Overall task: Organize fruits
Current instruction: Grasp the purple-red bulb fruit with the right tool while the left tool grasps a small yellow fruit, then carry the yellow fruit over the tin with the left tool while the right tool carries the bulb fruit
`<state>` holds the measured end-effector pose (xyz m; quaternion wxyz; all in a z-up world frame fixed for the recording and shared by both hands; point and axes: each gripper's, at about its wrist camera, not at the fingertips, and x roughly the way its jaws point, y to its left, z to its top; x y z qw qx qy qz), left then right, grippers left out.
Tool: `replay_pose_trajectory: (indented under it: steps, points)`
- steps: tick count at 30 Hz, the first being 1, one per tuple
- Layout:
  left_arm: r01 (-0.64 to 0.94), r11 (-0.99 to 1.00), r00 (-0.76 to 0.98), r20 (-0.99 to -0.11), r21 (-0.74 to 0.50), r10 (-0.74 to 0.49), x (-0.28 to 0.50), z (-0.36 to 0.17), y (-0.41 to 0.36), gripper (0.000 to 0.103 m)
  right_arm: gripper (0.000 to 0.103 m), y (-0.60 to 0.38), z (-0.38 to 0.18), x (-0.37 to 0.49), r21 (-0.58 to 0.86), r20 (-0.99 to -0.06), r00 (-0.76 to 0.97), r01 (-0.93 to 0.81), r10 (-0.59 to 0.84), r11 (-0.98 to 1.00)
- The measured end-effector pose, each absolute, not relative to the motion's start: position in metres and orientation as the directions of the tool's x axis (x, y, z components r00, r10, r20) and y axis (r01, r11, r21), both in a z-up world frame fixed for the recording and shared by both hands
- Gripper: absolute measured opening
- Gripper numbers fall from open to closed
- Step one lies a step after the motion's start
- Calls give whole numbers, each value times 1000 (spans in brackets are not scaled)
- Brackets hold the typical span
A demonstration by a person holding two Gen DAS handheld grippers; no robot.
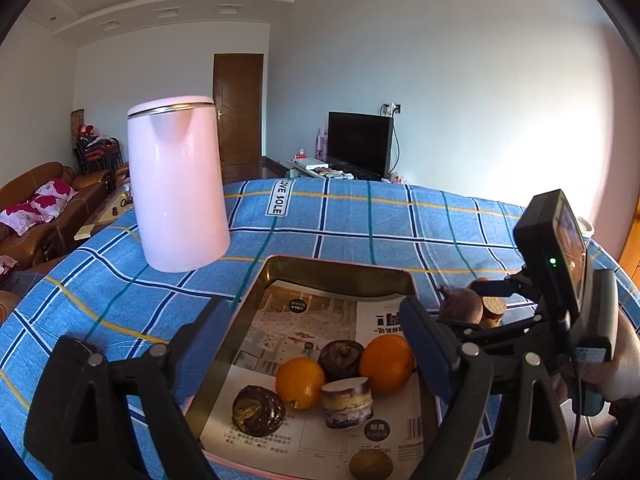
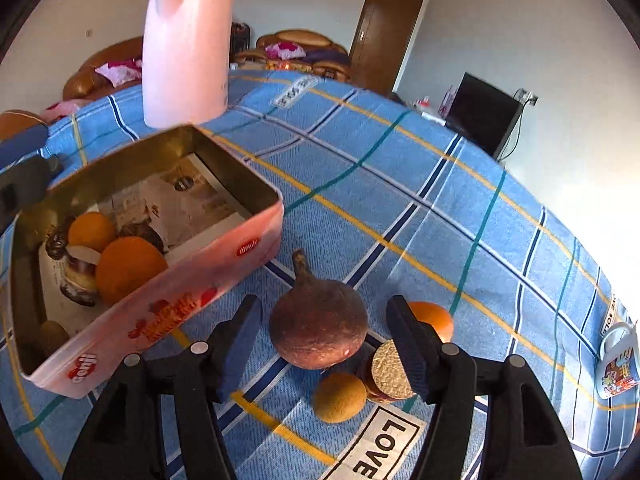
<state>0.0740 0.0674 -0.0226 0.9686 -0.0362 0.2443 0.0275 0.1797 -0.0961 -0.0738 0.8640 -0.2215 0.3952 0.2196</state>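
A: Start close. What are the grippers doing?

B: The right gripper (image 2: 324,344) has its fingers spread on either side of a brown round fruit with a stalk (image 2: 318,330), pads not touching it. The left gripper (image 1: 316,348) stands wide apart over the tin box (image 1: 340,270), holding nothing.

A: And right beside that brown fruit?

B: A small tan ball (image 2: 339,397), a cut round piece with a grainy face (image 2: 390,376), and an orange (image 2: 434,318) behind the right finger, all lying on the blue checked cloth (image 2: 400,200).

A: Inside the box?

B: On a printed paper lining: two oranges (image 1: 299,382), two dark chocolate-looking rounds (image 1: 258,410), a layered piece (image 1: 347,402), and something brownish at the near edge (image 1: 370,465), possibly a kiwi; it's partly cut off.

A: Farther out?

B: A pink kettle (image 1: 178,184) upright just beyond the box, a mug (image 2: 616,360) at the cloth's right edge, then a television (image 1: 358,144) and a brown door (image 1: 238,108).
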Motion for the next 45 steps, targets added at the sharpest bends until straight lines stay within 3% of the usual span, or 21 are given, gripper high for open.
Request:
replay_pose_trajectory:
  steps: [2,6,10,13,24,27,29,34,45]
  points:
    - [-64,996,877,-480,-60,28,75,-24,66,89,53,-97,-75,185,-183,-776,586,-562,233,807]
    - [-43,998,874,-485,-54,12,77,-23,54,89,53,-103,-65,180,-161,-739,625,-527,252,834]
    - [-5,999,875,-484,-35,-12,78,-20,31,89,53,-154,-34,164,-2,-623,710,-423,330,906]
    - [29,1000,873,-487,-4,-28,81,-18,5,89,53,-193,-23,148,1,-561,787,-309,257,951]
    - [165,986,772,-625,29,-111,124,-41,-81,86,53,-254,-33,133,70,-527,822,-210,215,975]
    - [190,981,735,-670,48,-110,134,-54,-93,78,53,-259,-31,129,84,-511,828,-218,229,972]
    - [206,977,708,-699,64,-103,139,-62,-100,61,53,-257,-32,128,84,-501,833,-222,234,971]
    - [216,976,634,-764,33,-115,156,-77,-108,44,53,-255,-32,123,76,-478,845,-233,241,969]
    - [213,977,612,-780,0,-133,167,-79,-112,27,53,-255,-31,120,62,-455,857,-242,243,968]
